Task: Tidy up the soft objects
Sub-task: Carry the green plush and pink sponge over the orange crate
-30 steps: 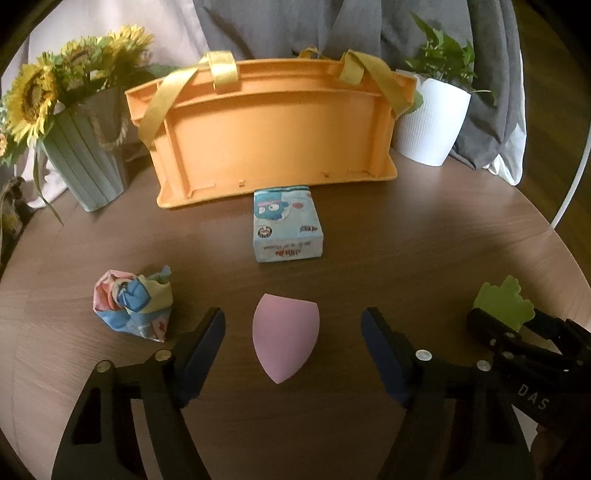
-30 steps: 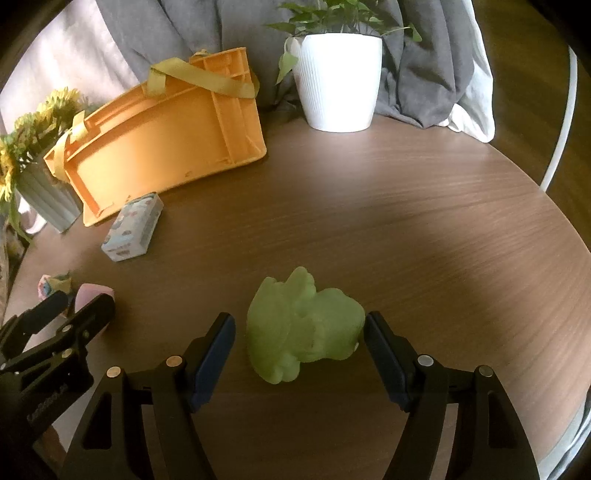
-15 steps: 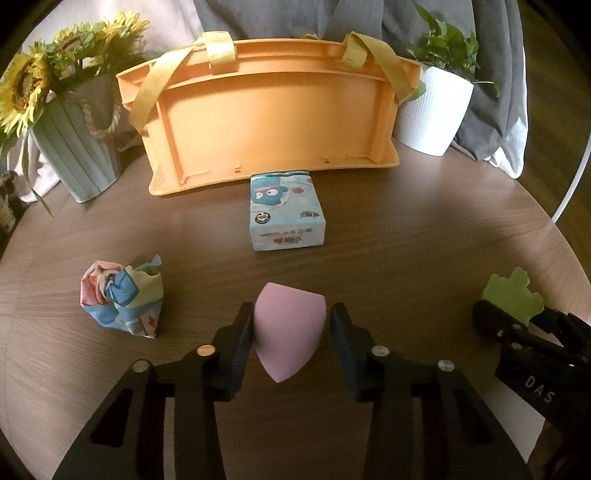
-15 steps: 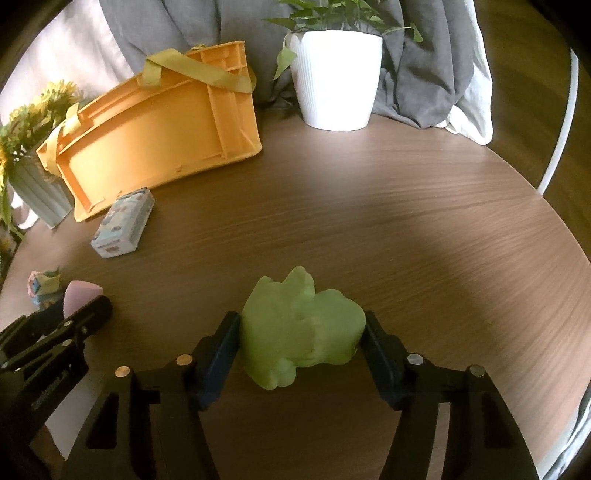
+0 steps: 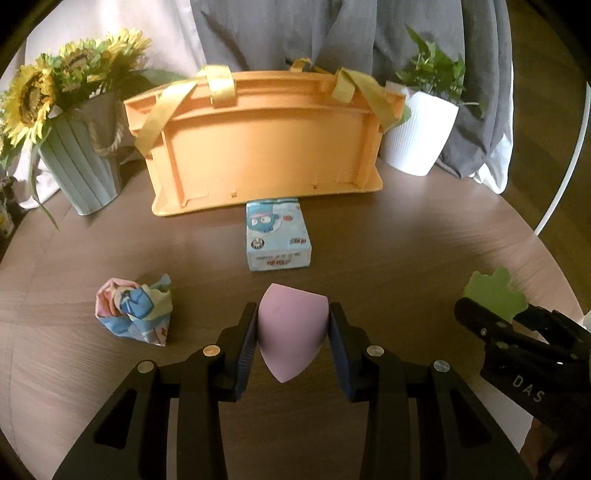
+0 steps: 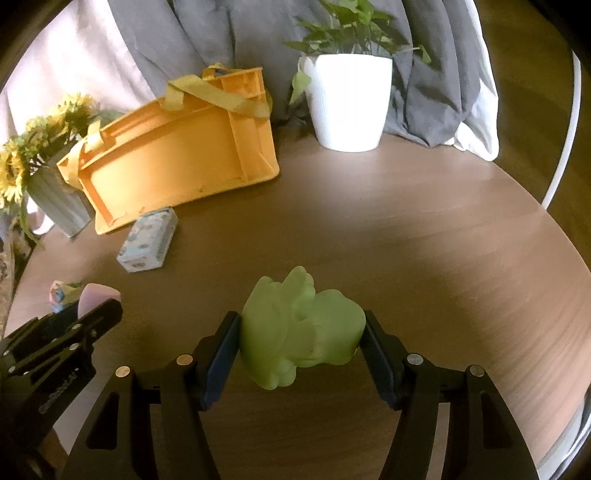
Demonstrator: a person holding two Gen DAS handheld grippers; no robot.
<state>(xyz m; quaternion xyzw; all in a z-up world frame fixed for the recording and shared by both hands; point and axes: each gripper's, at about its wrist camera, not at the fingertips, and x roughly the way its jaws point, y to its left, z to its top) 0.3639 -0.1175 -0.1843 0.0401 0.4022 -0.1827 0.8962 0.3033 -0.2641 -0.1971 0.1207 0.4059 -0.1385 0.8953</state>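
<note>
My left gripper (image 5: 293, 328) is shut on a pink teardrop sponge (image 5: 291, 328) and holds it above the round wooden table (image 5: 406, 240). My right gripper (image 6: 301, 332) is shut on a soft green toy (image 6: 299, 328), also off the table. An orange basket (image 5: 258, 147) with yellow straps lies tipped at the back, its underside facing me. A light blue tissue pack (image 5: 277, 236) lies in front of it. A crumpled colourful cloth (image 5: 135, 314) lies at the left. The right gripper with the green toy (image 5: 491, 295) shows at the right of the left wrist view.
A green vase of sunflowers (image 5: 81, 166) stands at the back left. A white pot with a green plant (image 5: 417, 136) stands at the back right. Grey and white cloth (image 5: 295, 33) hangs behind the table. The table edge curves close on the right (image 6: 576, 266).
Both grippers have shut, the left on the pink sponge and the right on the green toy. Both have risen and drawn back a little from the table.
</note>
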